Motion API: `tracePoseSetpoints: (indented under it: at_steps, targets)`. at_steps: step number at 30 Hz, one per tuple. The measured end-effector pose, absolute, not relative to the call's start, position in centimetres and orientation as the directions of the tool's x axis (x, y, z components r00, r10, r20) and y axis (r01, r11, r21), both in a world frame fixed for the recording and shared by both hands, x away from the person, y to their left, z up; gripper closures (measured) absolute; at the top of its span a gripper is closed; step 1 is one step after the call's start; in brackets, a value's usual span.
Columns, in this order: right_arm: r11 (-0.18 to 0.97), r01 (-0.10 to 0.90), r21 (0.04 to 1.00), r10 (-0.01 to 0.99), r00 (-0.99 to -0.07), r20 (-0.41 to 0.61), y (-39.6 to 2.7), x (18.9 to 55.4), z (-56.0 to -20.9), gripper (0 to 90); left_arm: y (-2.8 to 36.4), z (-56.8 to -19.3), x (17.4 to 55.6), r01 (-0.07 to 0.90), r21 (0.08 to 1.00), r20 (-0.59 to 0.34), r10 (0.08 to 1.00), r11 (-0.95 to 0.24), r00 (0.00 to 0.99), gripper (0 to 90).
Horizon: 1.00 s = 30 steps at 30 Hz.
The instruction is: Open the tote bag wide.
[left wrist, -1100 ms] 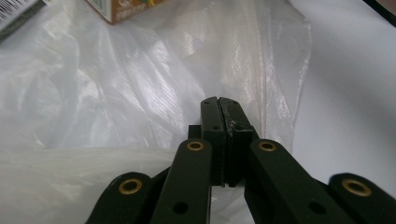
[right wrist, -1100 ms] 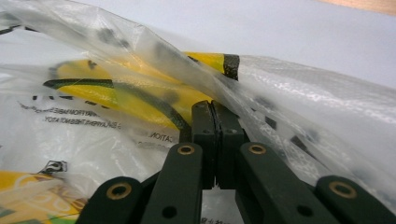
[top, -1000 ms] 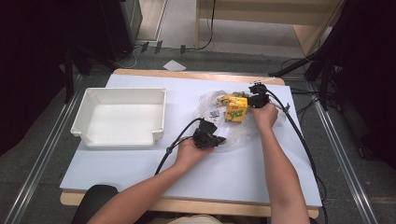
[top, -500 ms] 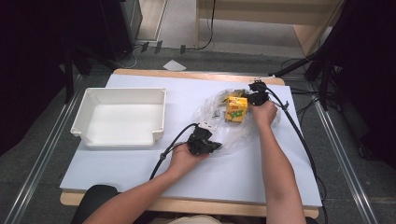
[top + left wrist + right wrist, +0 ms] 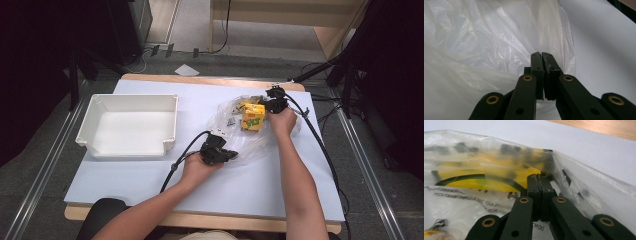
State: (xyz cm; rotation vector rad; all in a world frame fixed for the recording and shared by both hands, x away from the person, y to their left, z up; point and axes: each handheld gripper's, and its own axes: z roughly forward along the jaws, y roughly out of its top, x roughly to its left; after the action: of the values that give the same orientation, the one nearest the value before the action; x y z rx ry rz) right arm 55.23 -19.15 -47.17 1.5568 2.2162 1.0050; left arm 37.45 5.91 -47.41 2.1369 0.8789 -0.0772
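Observation:
A clear plastic bag [image 5: 235, 137] lies crumpled on the white table, right of centre. Inside it stands a yellow carton [image 5: 253, 116] with green print, beside some small dark bits. My left gripper [image 5: 232, 155] sits at the bag's near edge, jaws pressed together on the film [image 5: 486, 45]. In its own view the left gripper [image 5: 541, 53] shows no gap between the jaws. My right gripper [image 5: 266, 105] is at the bag's far right side, next to the carton. The right gripper [image 5: 539, 176] is shut on the bag [image 5: 461, 202], and the carton [image 5: 486, 182] shows blurred through the film.
An empty white tray [image 5: 100, 145] stands on the left half of the table. Black cables trail from both grippers, one looping along the right side. A wooden edge runs along the table's far side, with a paper scrap on the floor beyond.
My left gripper has shifted slightly leftward along the bag's near edge, and the film there has stretched a little. The right gripper and the carton have stayed put.

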Motion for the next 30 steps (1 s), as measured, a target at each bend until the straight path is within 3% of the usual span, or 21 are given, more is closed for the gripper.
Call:
tracePoseSetpoints:
  at_steps: [15, 23, 30]
  targets:
    - [0.214, 0.674, 0.707, 0.859, -0.475, 0.192, -19.6, 52.3, -43.5, 88.0, 6.6, -45.4, 39.0, 0.609, 0.678, -0.356, 0.541, -0.411, 0.762, 69.5]
    - [0.199, 0.668, 0.717, 0.855, -0.476, 0.207, -20.9, 50.7, -42.5, 80.8, 6.7, -43.7, 39.8, 0.587, 0.689, -0.345, 0.520, -0.425, 0.781, 55.2]
    - [0.182, 0.671, 0.719, 0.849, -0.475, 0.230, -22.6, 49.4, -42.4, 74.8, 6.8, -42.3, 40.6, 0.584, 0.691, -0.351, 0.509, -0.426, 0.786, 48.2]
